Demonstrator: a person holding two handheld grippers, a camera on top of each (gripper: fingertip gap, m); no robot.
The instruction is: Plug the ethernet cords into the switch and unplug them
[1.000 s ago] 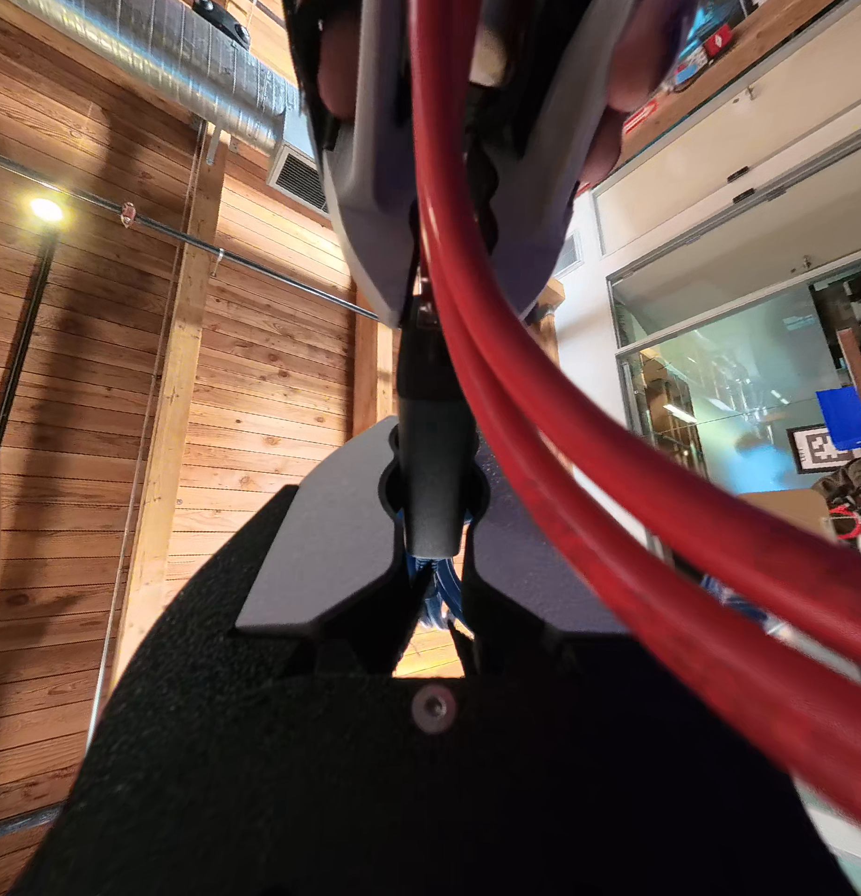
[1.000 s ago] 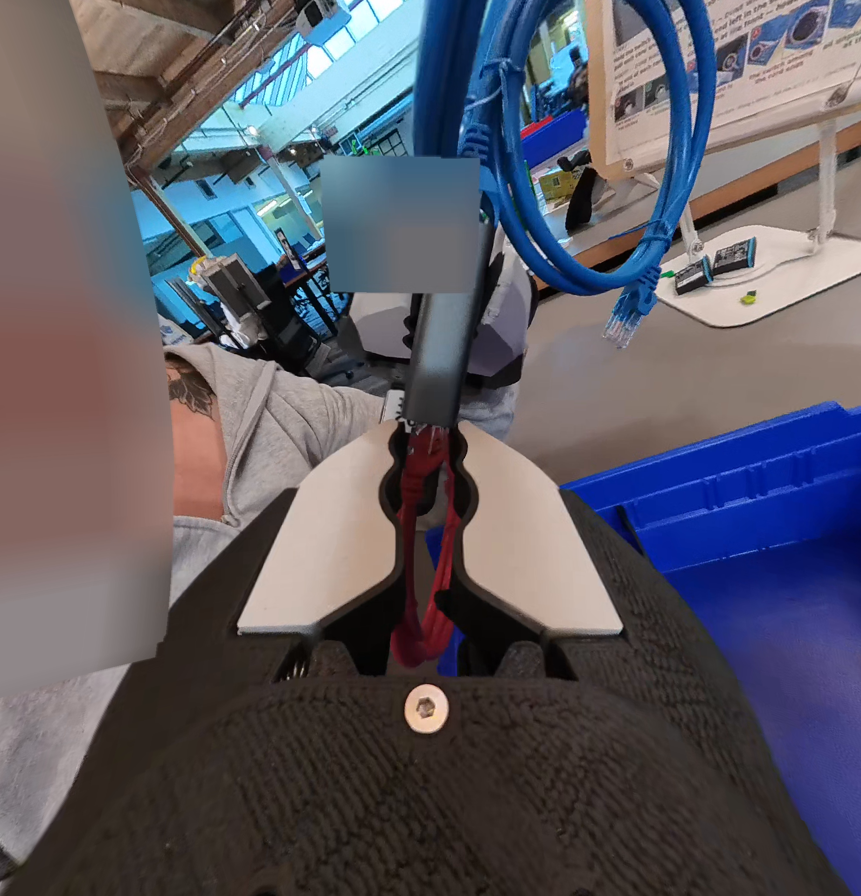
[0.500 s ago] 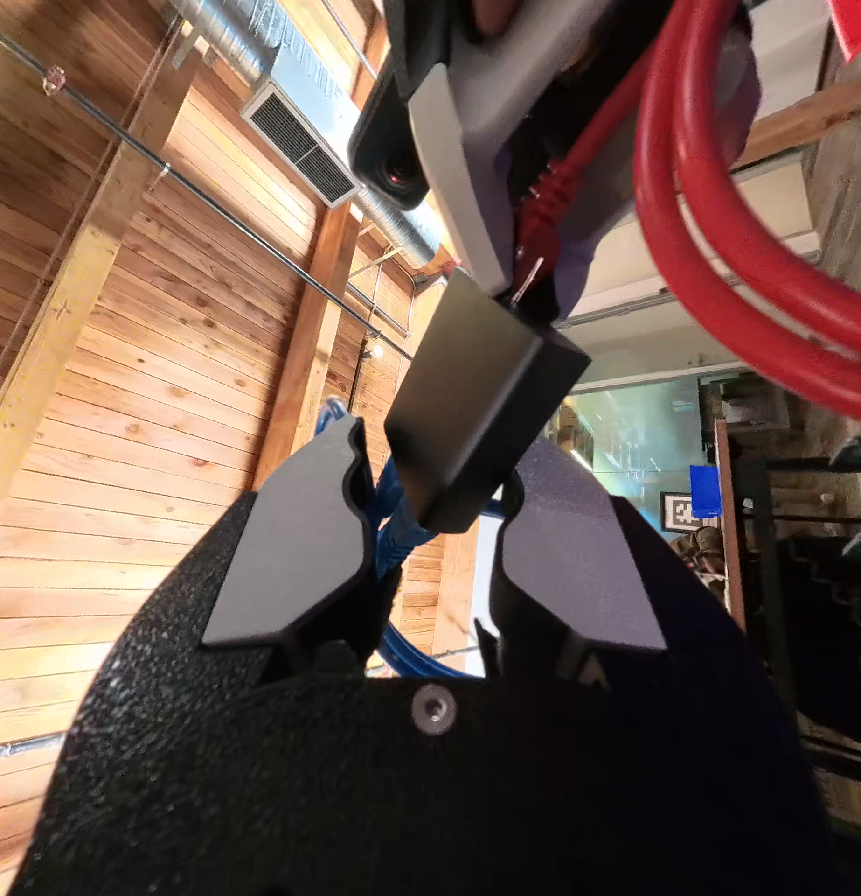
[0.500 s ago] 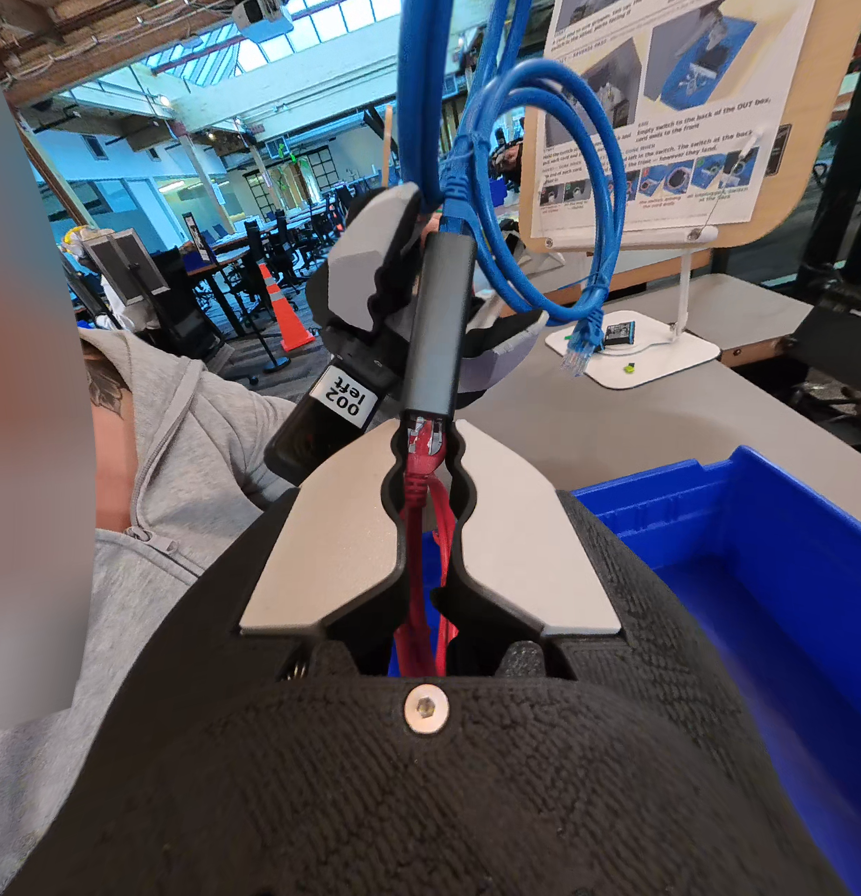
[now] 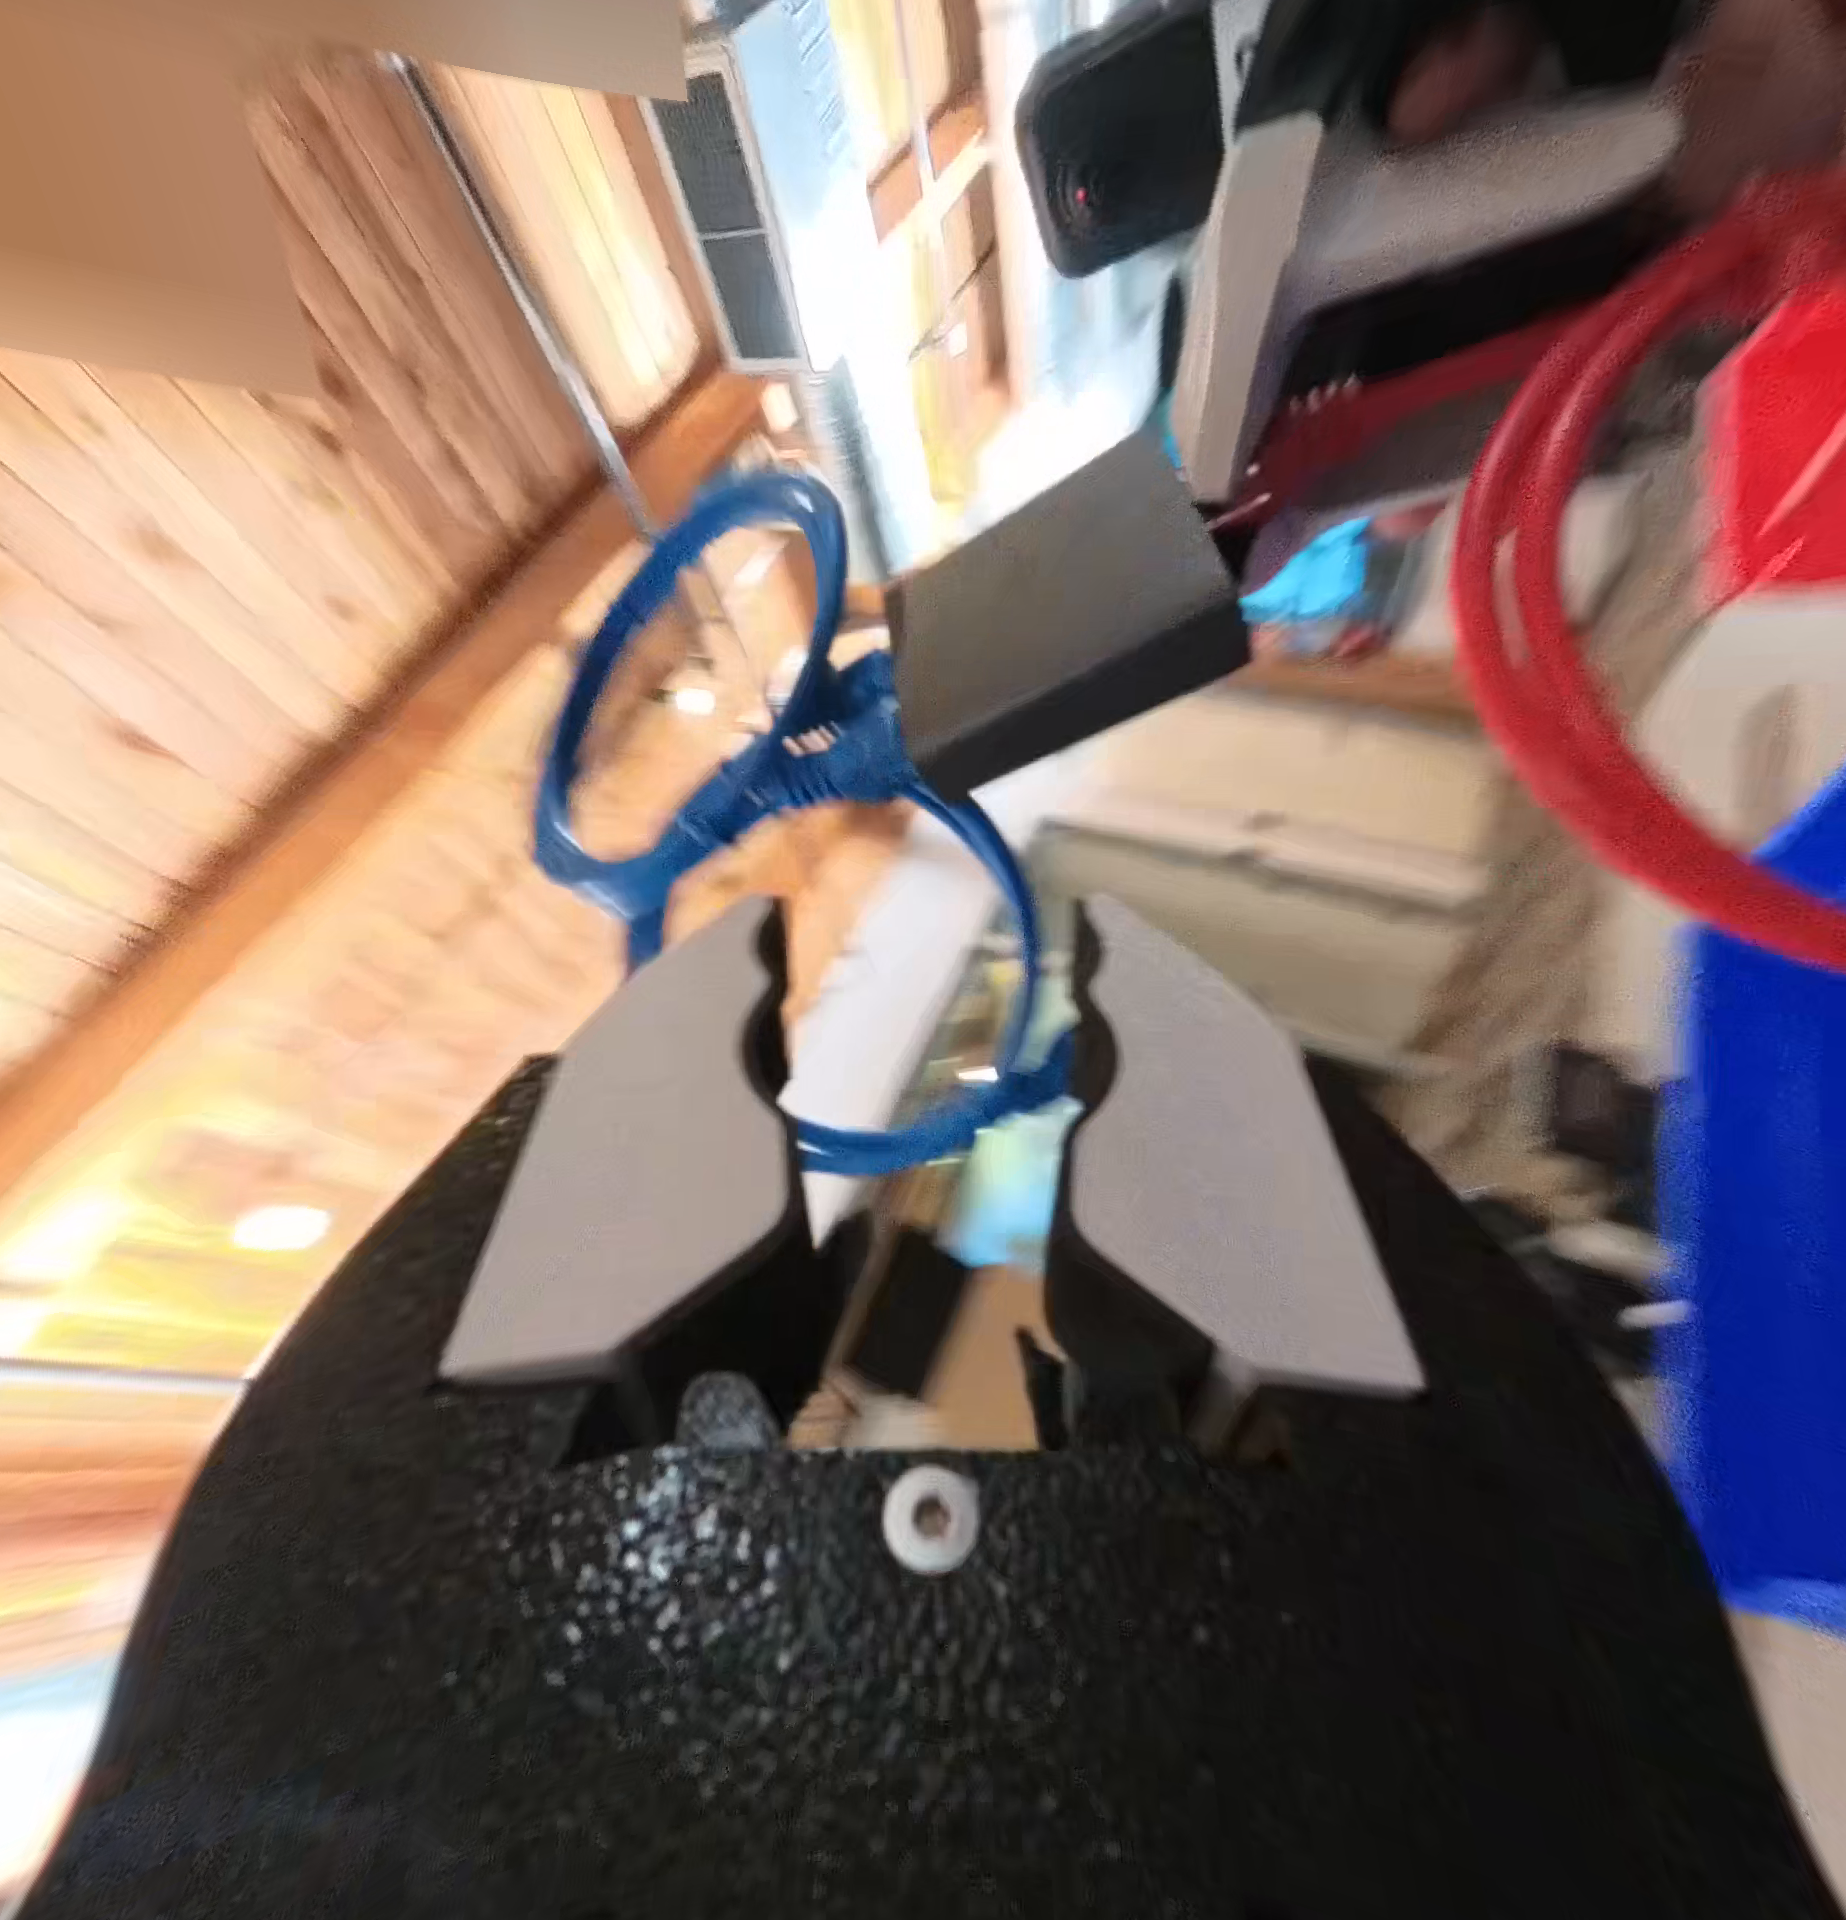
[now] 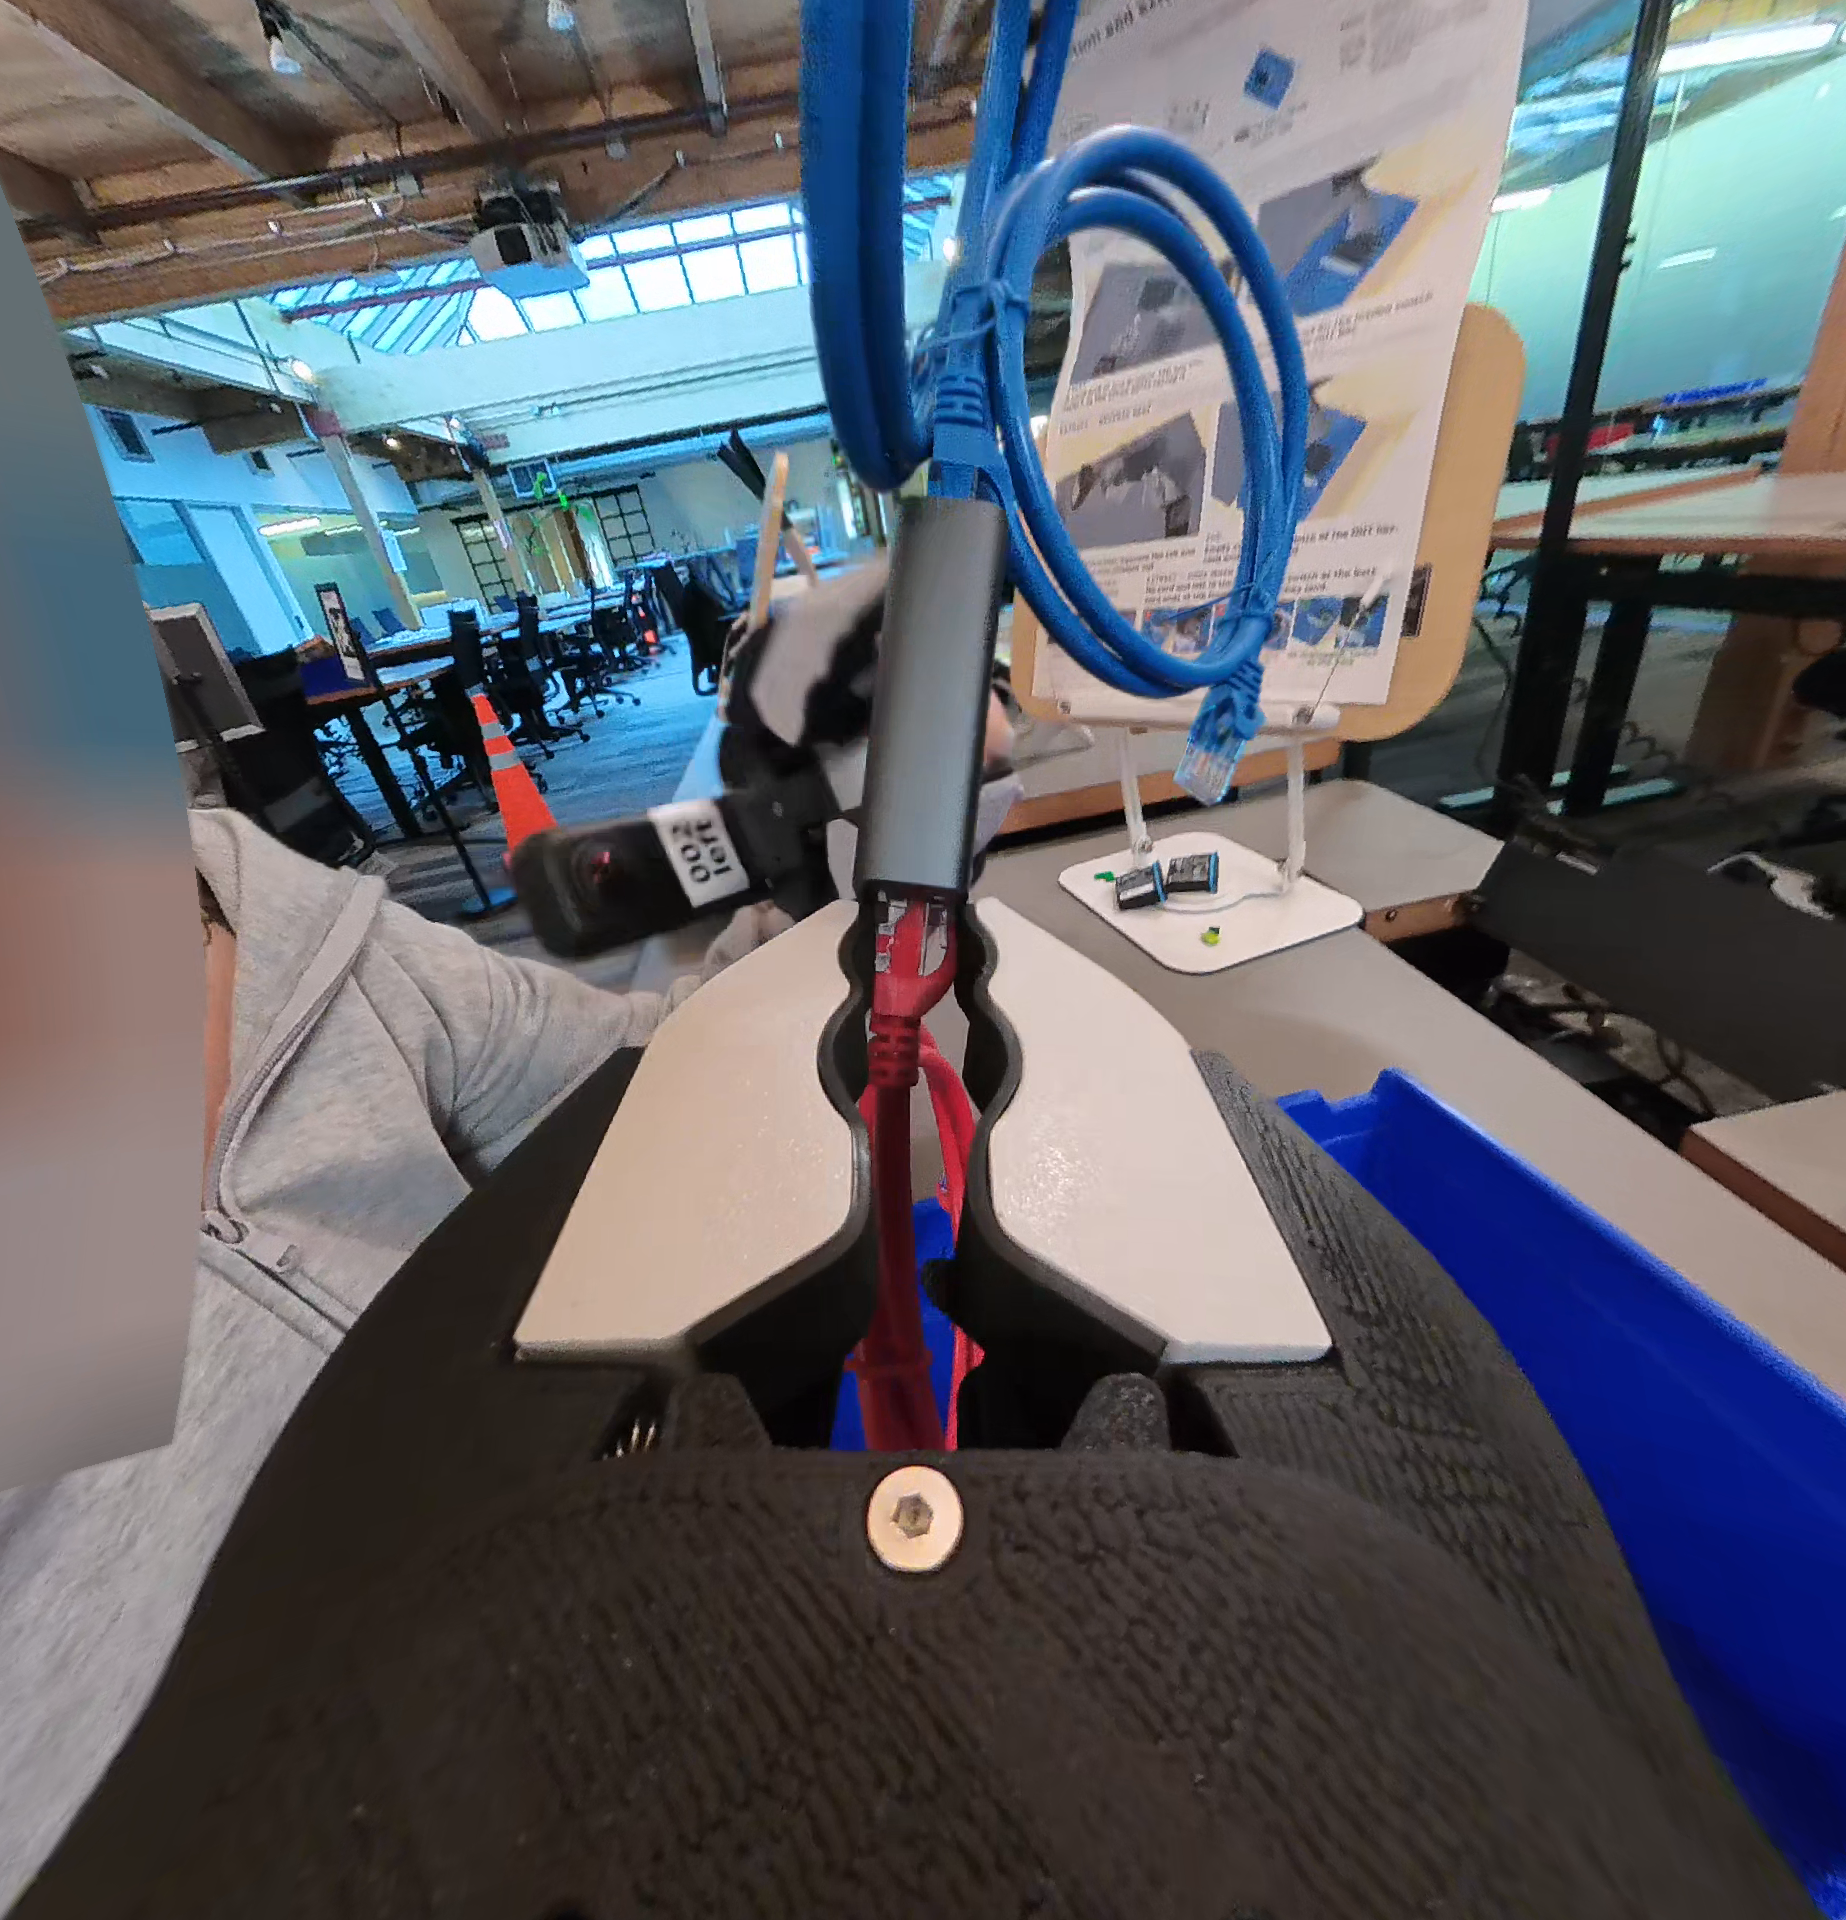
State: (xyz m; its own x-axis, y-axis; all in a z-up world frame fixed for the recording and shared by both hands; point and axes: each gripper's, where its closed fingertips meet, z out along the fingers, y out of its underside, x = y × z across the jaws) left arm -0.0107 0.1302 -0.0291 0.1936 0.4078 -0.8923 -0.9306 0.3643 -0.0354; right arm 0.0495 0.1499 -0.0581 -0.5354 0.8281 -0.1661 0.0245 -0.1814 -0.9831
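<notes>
Right hand-held gripper (image 6: 914, 940): clamped on the red cable's plug (image 6: 903, 971), seated in the black coupler (image 6: 929, 696).
Left hand-held gripper (image 5: 924, 997): jaws apart, blue cable (image 5: 690, 707) loose between.
Advice: keep coupler steady over the blue bin (image 6: 1646, 1403).

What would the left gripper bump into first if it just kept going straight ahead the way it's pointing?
Probably the blue cable, whose loop already crosses between the open fingers of the left gripper. Beyond it hangs the black adapter that the cable plugs into. The picture is blurred, so depth is uncertain.
</notes>
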